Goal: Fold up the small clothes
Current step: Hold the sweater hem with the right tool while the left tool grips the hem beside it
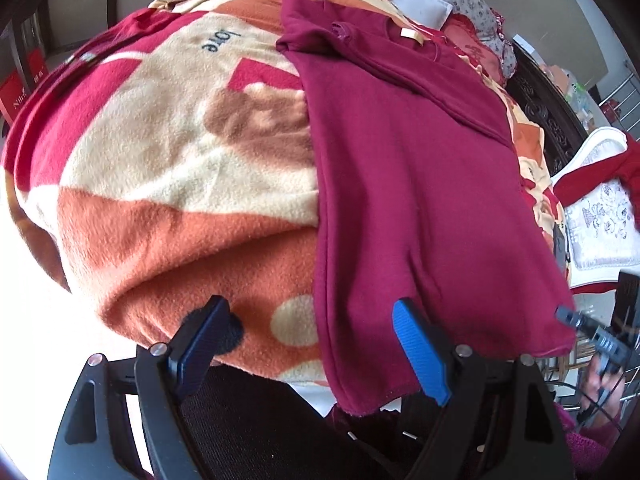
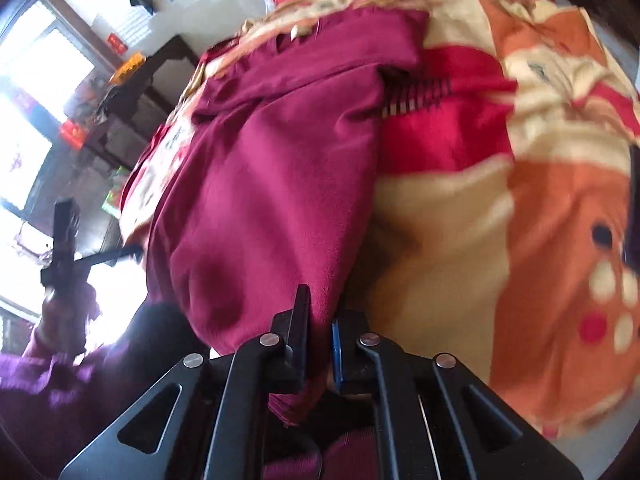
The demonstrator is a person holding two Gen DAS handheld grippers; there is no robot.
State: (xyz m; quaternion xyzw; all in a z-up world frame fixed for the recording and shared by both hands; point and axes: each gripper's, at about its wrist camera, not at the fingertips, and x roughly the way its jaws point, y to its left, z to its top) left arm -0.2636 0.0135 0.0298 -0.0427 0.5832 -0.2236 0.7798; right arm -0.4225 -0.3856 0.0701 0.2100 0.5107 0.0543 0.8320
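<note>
A maroon long-sleeved shirt [image 1: 412,184] lies lengthwise on a fleece blanket [image 1: 168,184], sleeves folded in over the body, collar at the far end. My left gripper [image 1: 308,344] is open at the shirt's near hem, its left finger over the blanket and its right blue finger [image 1: 420,356] over the hem. My right gripper [image 2: 320,344] is shut on the shirt's [image 2: 272,184] near hem corner. It also shows in the left wrist view [image 1: 592,332] at the hem's right corner.
The blanket [image 2: 540,200] covers a bed. Pillows [image 1: 472,12] lie at the far end. A white chair with red cloth [image 1: 600,200] stands at the right. Dark wooden furniture [image 2: 132,92] and a bright window [image 2: 24,120] are beyond the bed.
</note>
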